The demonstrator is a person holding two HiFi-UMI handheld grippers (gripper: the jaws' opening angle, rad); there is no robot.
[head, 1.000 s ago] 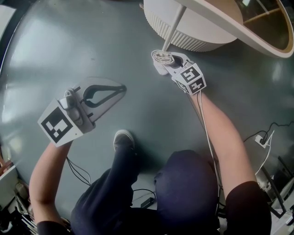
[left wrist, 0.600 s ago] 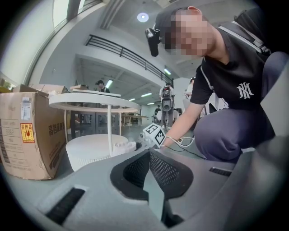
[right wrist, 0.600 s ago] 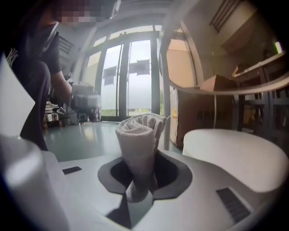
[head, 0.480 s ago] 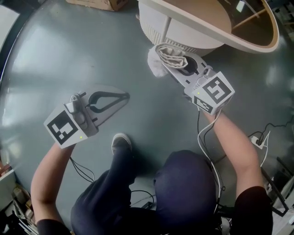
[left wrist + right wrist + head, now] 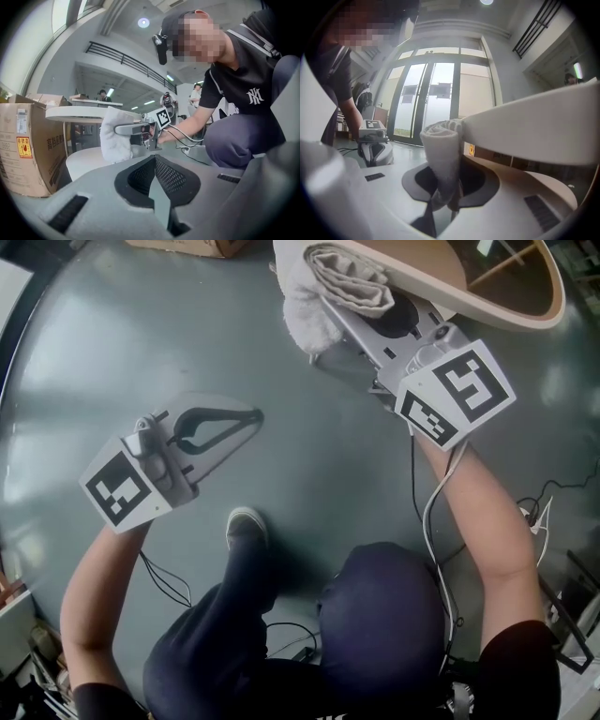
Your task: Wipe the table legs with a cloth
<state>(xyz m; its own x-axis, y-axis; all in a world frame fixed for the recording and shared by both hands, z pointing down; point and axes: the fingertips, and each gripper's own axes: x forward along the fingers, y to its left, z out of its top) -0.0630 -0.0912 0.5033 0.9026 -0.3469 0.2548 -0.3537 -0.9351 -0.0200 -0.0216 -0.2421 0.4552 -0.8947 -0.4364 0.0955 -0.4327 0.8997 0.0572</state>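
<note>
**Cloth up at the table top's rim; legs lie below it**

Right gripper [image 5: 443, 205]: jaws pinching the white cloth [image 5: 345, 277] low on its roll. In the right gripper view the roll stands up out of the jaws, and its upper end touches the edge of the table top [image 5: 543, 126] at the right of the frame. In the head view the cloth sits at the top centre, bunched against the pale rim. Its long axis runs from upper left toward lower right, roughly along that rim.

Left gripper [image 5: 242, 417]: jaws pressed together, nothing between them. It hangs over the grey floor [image 5: 84, 343] at mid-left, well apart from the cloth and the table. Your shoe [image 5: 247, 524] is planted between the two grippers, lower centre.

No view shows the table legs plainly. The left gripper view puts the cloth just under the table top, with the round white base [image 5: 89, 161] lower down, so the legs should lie beneath the cloth, between top and base.

Judgement: your right hand is the nearer one and already carries the cloth. The coming move turns on dropping it down and under the rim, then laying the roll across a leg rather than along it. Wiping not yet under way.
</note>
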